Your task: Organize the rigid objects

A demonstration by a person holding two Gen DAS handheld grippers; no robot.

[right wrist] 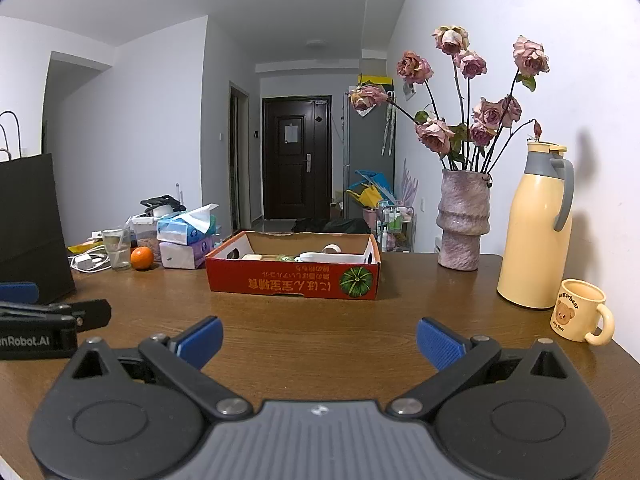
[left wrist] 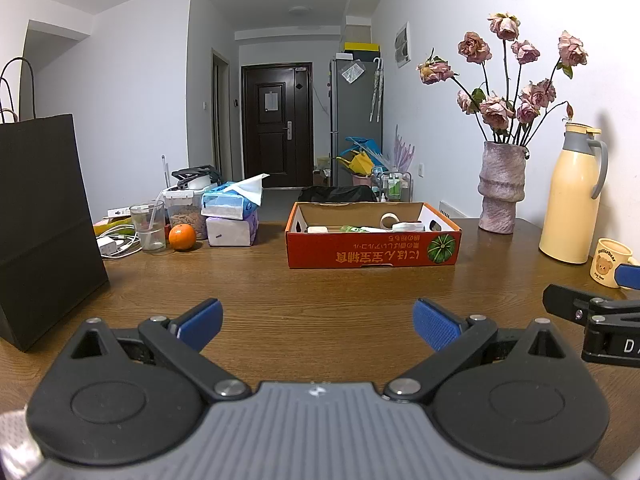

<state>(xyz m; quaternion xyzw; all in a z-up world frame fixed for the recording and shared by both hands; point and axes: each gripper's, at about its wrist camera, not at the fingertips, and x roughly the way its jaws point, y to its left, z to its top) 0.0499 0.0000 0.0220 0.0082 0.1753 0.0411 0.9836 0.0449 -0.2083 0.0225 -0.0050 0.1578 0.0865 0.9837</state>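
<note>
An orange cardboard box (left wrist: 372, 249) (right wrist: 292, 282) with a pumpkin print stands on the wooden table (left wrist: 320, 292) (right wrist: 320, 328), straight ahead of both grippers. Inside it lie a tape roll (left wrist: 387, 221) (right wrist: 332, 249), a white container (left wrist: 408, 227) and other small items, partly hidden by the box wall. My left gripper (left wrist: 318, 322) is open over bare table, nothing between its blue pads. My right gripper (right wrist: 319, 340) is open too, holding nothing. Each gripper shows at the other view's edge.
A black paper bag (left wrist: 44, 220) stands at the left. Behind it sit a glass (left wrist: 149, 226), an orange (left wrist: 182, 237), tissue packs (left wrist: 230, 216) and cables. At the right stand a vase of dried roses (right wrist: 464, 220), a cream thermos (right wrist: 534, 232) and a bear mug (right wrist: 580, 310).
</note>
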